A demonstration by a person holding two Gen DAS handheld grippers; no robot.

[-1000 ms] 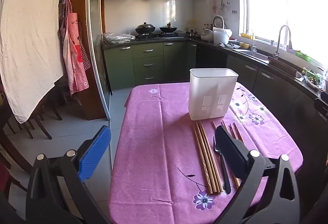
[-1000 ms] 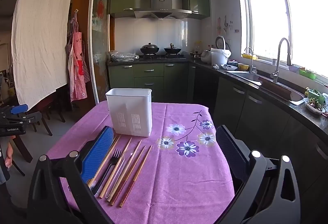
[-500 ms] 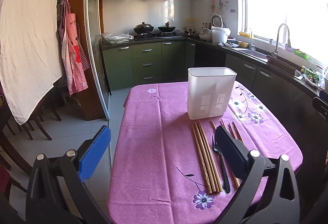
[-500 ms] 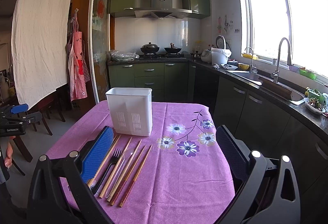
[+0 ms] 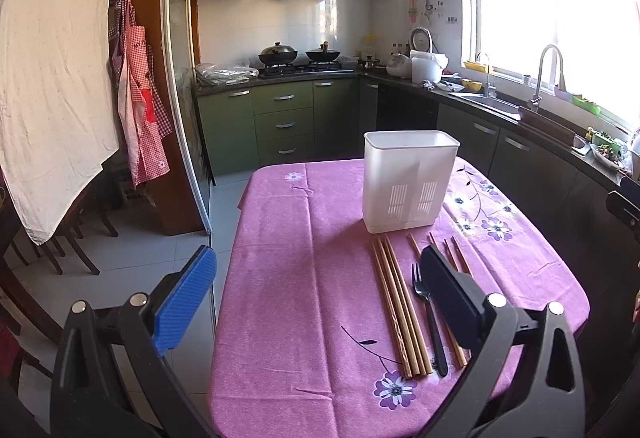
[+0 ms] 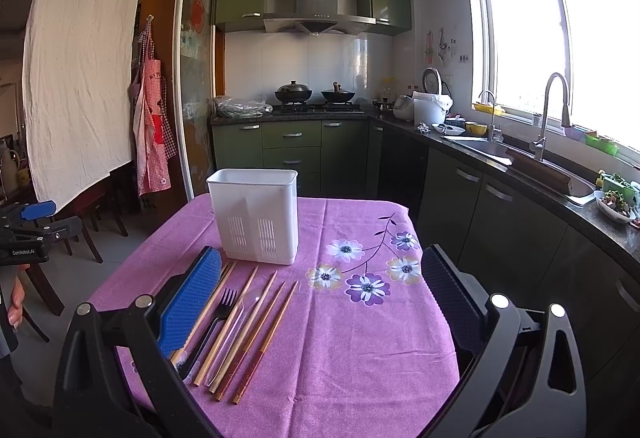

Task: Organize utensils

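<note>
Both your left gripper (image 5: pixel 316 298) and right gripper (image 6: pixel 320 294) hung released, empty; you needed to pinch one wooden chopstick (image 6: pixel 262 322) mid-length before the white slotted plastic holder (image 6: pixel 256 215).

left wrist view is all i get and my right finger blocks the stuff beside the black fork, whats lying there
Observer: A clear spoon lies just right of the black fork, among the chopsticks.
Operator: is the other gripper holding anything
Observer: No. The right gripper is open and empty, above the purple cloth.
Operator: are the hidden chopsticks all plain wood
Observer: Not all. The rightmost chopstick has a dark red near end.
</note>
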